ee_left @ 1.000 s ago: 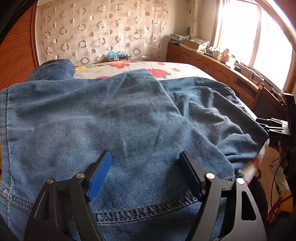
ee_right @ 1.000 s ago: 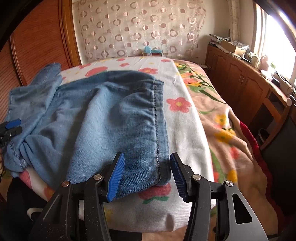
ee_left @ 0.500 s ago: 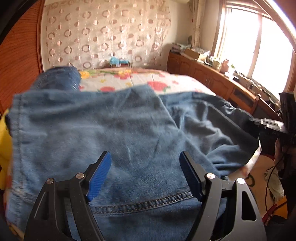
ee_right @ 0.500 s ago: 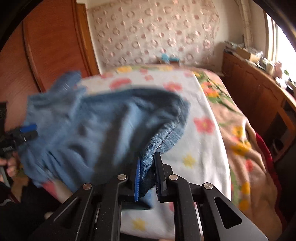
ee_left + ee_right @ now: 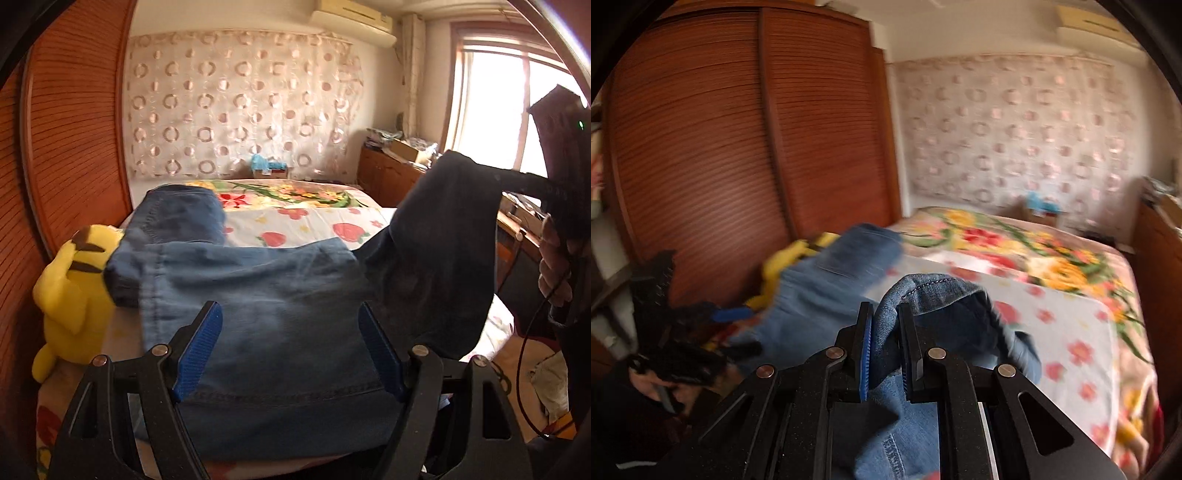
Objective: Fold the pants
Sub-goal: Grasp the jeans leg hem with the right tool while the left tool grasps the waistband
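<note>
The fold is under way but far from finished. The faded blue denim pants (image 5: 266, 306) lie mostly spread over the near end of the bed with its white and pink flower-print cover (image 5: 317, 221), one part bunched against the yellow plush toy with black-tipped ears (image 5: 74, 280) at the left edge and another lump of denim lying further back toward the patterned curtain wall.

The right gripper (image 5: 884, 350) has its fingers pressed together on a stitched hem edge of the denim; the jaws have just been closing, with the cloth between them, and in the left wrist view that end of the garment hangs raised in the air at the right, dark against the bright window (image 5: 517, 110). So one end is gripped and lifted off the bed, which I take to be the start of carrying it across the rest of the garment.

The left gripper (image 5: 288, 354) hangs over the near part of the pants with its blue-padded fingers (image 5: 199, 343) set wide apart and nothing between the pads; it holds no cloth.

Done, as far as can be seen: one end picked up. Left to do: bring that end over to meet the other, lay it flat, smooth the bunched part by the toy, and make any further fold to shorten the bundle. No clean crease shows anywhere yet
</note>
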Tool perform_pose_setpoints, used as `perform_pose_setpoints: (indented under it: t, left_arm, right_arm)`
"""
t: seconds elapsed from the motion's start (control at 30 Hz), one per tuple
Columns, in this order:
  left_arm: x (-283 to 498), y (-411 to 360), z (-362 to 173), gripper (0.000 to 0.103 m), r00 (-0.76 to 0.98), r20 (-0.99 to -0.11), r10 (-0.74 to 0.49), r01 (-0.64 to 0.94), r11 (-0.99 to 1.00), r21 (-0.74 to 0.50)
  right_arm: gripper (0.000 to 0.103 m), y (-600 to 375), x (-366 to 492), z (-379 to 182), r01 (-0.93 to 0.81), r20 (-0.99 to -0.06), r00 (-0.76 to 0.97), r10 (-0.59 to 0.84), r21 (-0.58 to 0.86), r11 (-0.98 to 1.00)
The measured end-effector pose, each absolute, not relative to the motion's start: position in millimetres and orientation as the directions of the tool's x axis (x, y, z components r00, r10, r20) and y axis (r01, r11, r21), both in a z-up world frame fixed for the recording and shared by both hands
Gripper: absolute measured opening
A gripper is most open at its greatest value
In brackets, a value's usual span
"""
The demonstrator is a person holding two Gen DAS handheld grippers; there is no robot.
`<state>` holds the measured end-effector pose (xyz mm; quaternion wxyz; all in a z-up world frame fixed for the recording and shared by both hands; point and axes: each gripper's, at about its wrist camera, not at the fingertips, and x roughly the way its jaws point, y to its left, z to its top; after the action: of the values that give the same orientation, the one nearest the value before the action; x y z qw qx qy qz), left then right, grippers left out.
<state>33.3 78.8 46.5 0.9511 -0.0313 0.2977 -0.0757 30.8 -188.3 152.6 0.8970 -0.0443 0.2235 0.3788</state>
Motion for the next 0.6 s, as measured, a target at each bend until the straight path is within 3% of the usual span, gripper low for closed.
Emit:
perform_pose_setpoints:
  t: [0.2, 0.33, 0.6]
  left_arm:
    - [27, 102, 39, 0.077, 0.810, -0.571, -0.137, 0.077, 0.989, -0.128]
    - [30, 105, 29, 0.077, 0.794, -0.591, -0.141, 0.072, 0.988, -0.140]
    - [43, 91, 4, 0.077, 0.749, -0.640, -0.173, 0.104, 0.984, -0.144]
  right_arm:
    - [0.014, -156, 37, 158, -0.769, -0.454, 0.518, 0.725, 0.126, 0.627]
    - [0.037, -163, 53, 151, -0.747, -0.475, 0.533, 0.700, 0.123, 0.653]
    - [0.038, -165, 76, 106, -0.653, -0.604, 0.549, 0.578, 0.122, 0.747]
